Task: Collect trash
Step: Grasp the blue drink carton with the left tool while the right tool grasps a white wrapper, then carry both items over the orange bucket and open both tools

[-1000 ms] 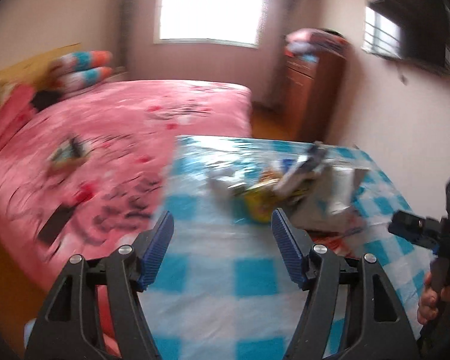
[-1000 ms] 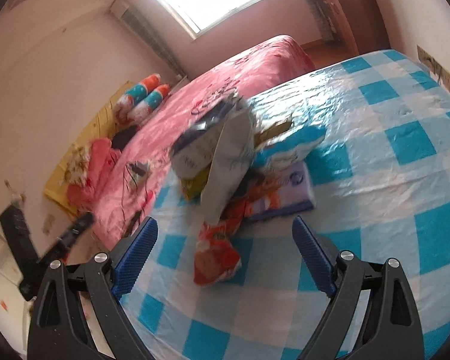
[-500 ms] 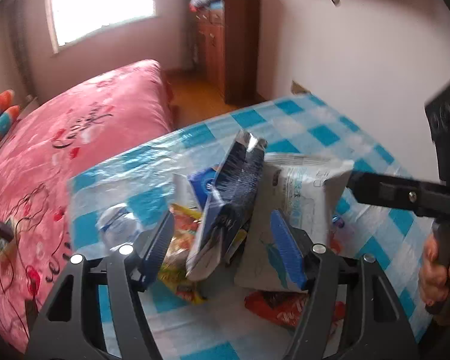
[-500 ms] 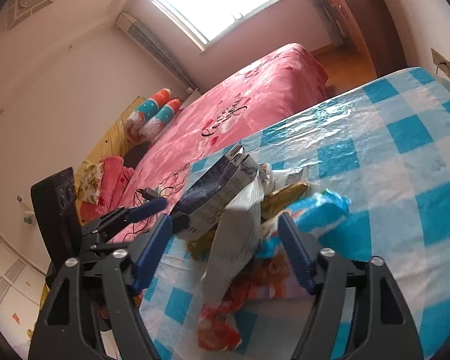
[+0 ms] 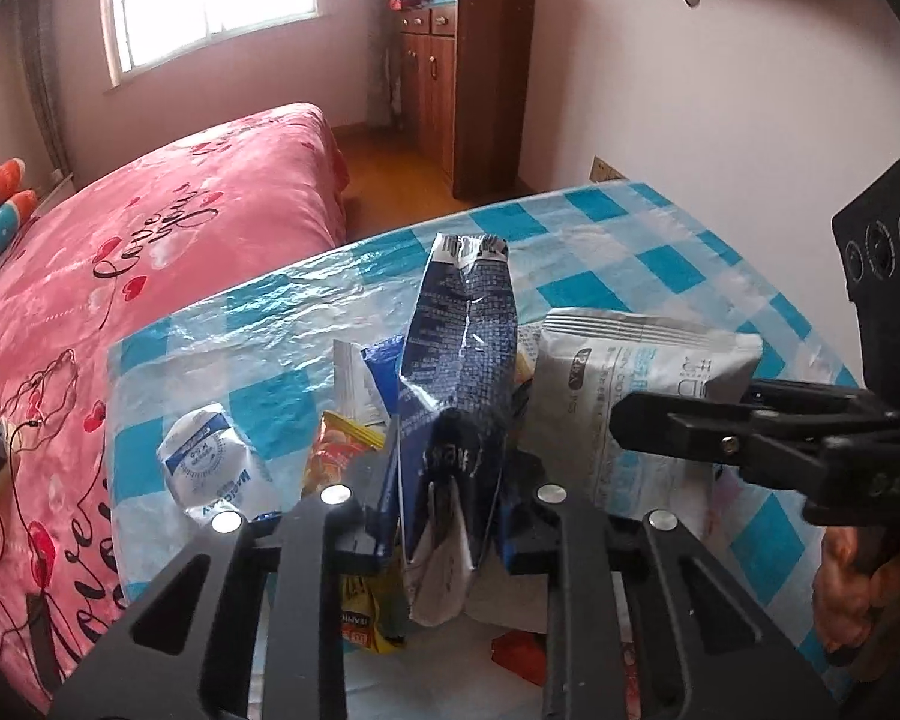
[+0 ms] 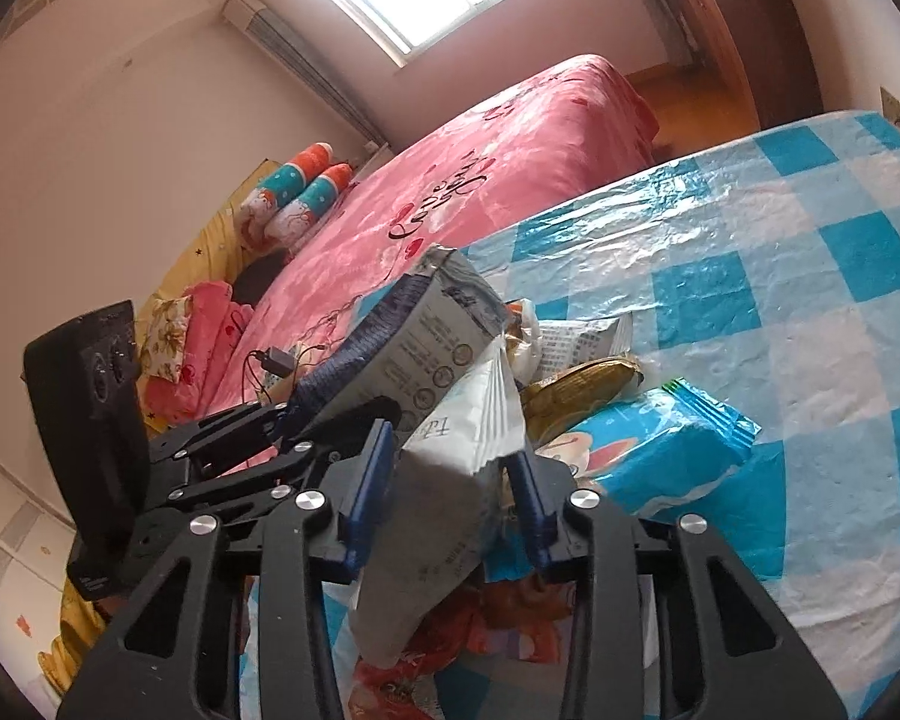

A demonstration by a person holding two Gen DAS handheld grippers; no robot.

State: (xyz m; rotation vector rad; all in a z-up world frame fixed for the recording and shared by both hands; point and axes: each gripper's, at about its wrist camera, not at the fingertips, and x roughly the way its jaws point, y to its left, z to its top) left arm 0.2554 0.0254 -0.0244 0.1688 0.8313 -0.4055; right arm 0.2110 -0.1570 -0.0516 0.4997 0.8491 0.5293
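A heap of wrappers lies on a table with a blue-and-white checked cloth (image 5: 678, 264). My left gripper (image 5: 448, 525) is shut on a dark blue packet (image 5: 459, 372) that stands up out of the heap; the packet also shows in the right wrist view (image 6: 402, 336). My right gripper (image 6: 450, 492) is closed around a white bag (image 6: 450, 510), also visible in the left wrist view (image 5: 636, 372), and its blue pads (image 6: 369, 480) press the bag's sides. The right gripper's body (image 5: 780, 438) reaches in from the right.
Around the heap lie a crumpled white wrapper (image 5: 210, 468), a yellow-orange packet (image 5: 342, 438), a light blue packet (image 6: 660, 456), a gold wrapper (image 6: 582, 384) and red wrappers (image 6: 510, 612). A pink bed (image 5: 150, 252) stands left of the table, a wooden cabinet (image 5: 468, 84) behind.
Both grippers moved in on the heap and closed: the left on the dark blue packet, the right on the white bag. A second ago both were open, farther back.
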